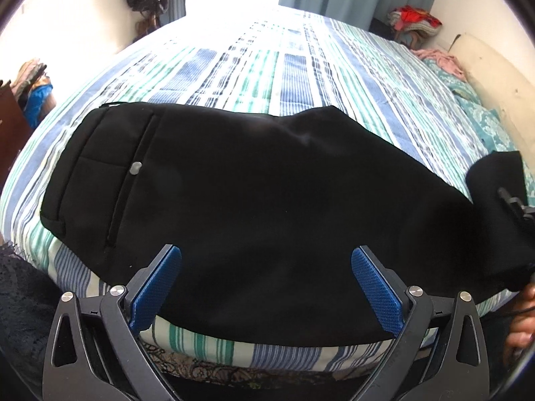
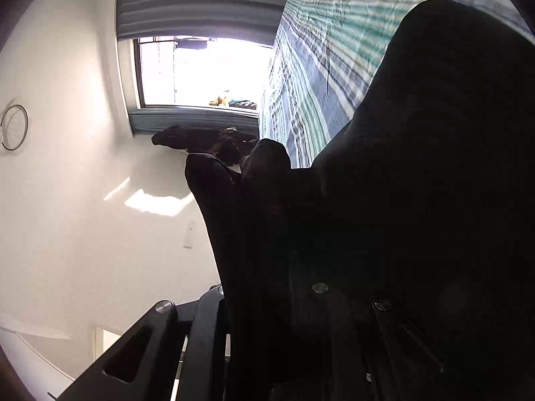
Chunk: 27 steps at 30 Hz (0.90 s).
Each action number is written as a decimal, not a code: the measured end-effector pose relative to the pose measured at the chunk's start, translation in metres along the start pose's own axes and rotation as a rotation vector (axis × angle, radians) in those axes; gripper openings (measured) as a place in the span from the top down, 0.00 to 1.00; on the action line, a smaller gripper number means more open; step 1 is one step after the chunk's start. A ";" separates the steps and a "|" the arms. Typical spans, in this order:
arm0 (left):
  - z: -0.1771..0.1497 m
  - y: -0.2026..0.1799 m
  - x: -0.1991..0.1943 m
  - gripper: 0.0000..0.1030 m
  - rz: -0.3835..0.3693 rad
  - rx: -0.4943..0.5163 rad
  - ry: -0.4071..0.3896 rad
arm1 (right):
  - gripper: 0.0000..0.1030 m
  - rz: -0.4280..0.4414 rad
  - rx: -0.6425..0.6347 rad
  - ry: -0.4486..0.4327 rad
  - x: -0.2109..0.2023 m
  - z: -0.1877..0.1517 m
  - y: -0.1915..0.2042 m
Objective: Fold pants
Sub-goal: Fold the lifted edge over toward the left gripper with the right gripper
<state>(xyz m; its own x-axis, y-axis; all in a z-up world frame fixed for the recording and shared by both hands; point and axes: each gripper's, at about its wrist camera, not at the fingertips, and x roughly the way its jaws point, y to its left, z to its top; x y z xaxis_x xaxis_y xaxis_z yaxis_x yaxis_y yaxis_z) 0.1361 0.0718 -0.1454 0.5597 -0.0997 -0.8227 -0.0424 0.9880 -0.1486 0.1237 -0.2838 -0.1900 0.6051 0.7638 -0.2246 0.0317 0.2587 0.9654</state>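
From the left wrist camera, the black pants point(image 1: 254, 200) lie spread across the striped bed point(image 1: 301, 67), waistband and back pocket button off to the left, and the left gripper point(image 1: 265, 287) hangs over the near edge with its blue pads point(image 1: 155, 287) spread wide, nothing between them. Over on the right side the leg end is lifted off the bed, bunched up by the right gripper point(image 1: 516, 207), so I'd say we're mid-fold, bringing the legs over toward the waist. From the right wrist camera, tilted sideways toward the window point(image 2: 200, 70), it's mostly dark cloth point(image 2: 367, 234) draped right over the fingers; looks like it's clamped on the fabric, though I can't actually see the tips. Next move, I reckon: carry that end across, lay it flat on the waistband, and use the free left one to pin or smooth.
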 end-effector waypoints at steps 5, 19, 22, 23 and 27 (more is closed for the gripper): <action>0.003 0.010 0.003 0.01 -0.010 -0.032 0.017 | 0.64 -0.281 -0.147 0.077 0.098 -0.047 0.013; 0.014 -0.094 -0.015 0.01 -0.155 0.231 -0.038 | 0.15 -0.588 -0.692 -0.134 -0.038 -0.087 0.073; 0.013 -0.125 0.024 0.17 -0.050 0.298 0.046 | 0.15 -0.579 -0.622 -0.235 -0.079 -0.084 0.072; 0.010 -0.127 0.039 0.58 0.001 0.295 0.087 | 0.15 -0.577 -0.618 -0.269 -0.081 -0.074 0.072; -0.002 -0.102 0.044 0.73 -0.033 0.183 0.122 | 0.15 -0.713 -0.725 -0.354 -0.084 -0.065 0.080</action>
<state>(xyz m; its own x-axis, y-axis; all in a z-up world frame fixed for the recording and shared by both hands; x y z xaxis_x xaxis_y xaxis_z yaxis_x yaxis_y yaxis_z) 0.1634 -0.0339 -0.1671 0.4531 -0.1348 -0.8812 0.1318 0.9878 -0.0833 0.0243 -0.2889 -0.1029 0.8333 0.1140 -0.5409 0.0595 0.9544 0.2927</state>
